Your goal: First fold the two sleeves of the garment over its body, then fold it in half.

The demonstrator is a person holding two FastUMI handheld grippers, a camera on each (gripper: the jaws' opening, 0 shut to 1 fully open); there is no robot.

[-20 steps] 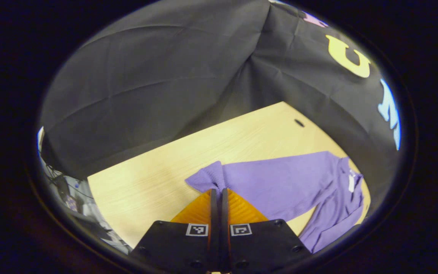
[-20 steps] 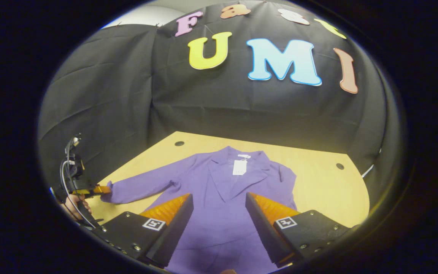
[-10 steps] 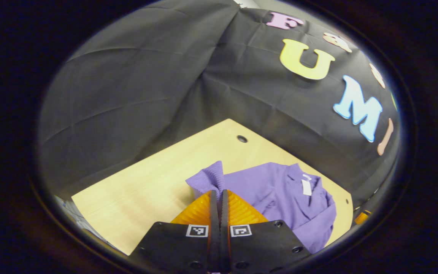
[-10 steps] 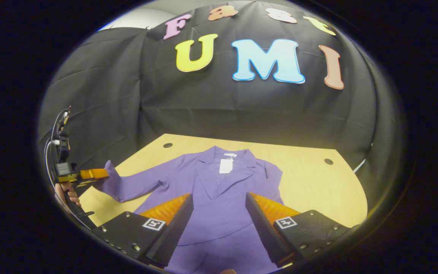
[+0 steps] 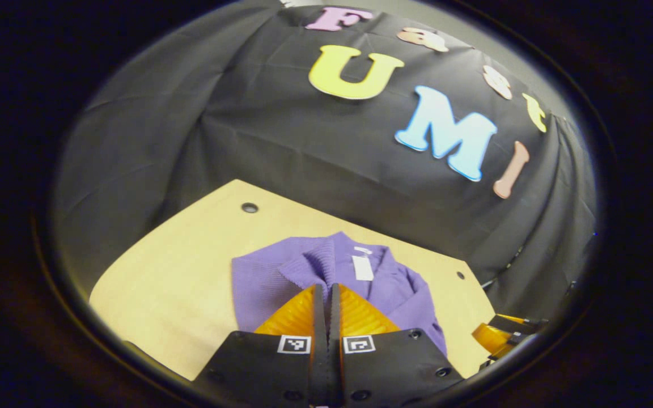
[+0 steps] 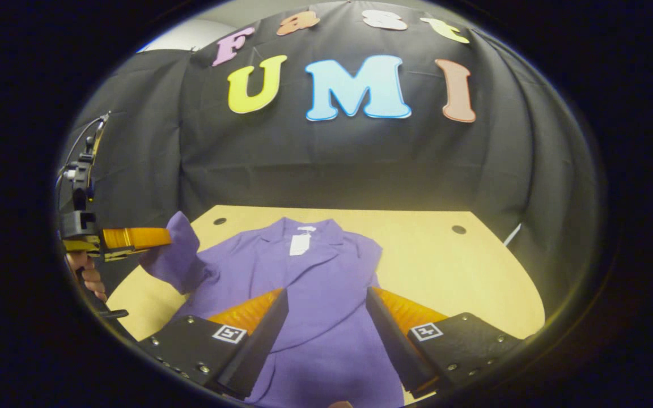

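purple jacket (image 6: pixel 315 289) spread on the light wooden table (image 6: pixel 451 272), collar and white tag (image 6: pixel 299 243) toward the booth wall. left gripper (image 5: pixel 326 292) clamped tight on the sleeve cuff (image 6: pixel 176 252), lifted above the table beside the jacket body. right gripper (image 6: pixel 326 306) held wide apart over the lower front, gripping nothing.

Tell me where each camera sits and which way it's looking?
Left gripper view: rides the left gripper, shut on the purple sleeve, facing the garment and wall.
Right gripper view: rides the open right gripper above the garment's body, facing the wall; a hand shows far left.
Shared: garment, white tag, table.
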